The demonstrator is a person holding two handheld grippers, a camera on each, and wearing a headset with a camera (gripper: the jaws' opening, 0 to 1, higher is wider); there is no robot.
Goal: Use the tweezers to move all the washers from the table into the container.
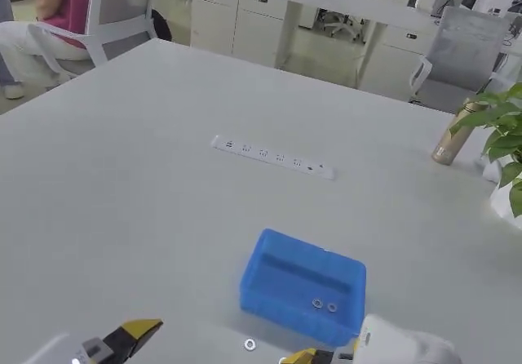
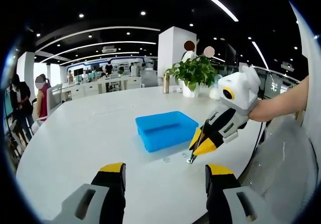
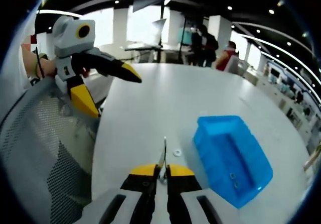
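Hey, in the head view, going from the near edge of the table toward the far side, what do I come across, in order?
loose washer → blue container → power strip

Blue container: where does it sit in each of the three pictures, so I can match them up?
Head view: the blue container is low in the picture, a little right of centre.
Left gripper view: the container is near the middle.
Right gripper view: the container is at the lower right.
Shared landmark: one loose washer lying just outside the container, seen in the left gripper view and the right gripper view too.
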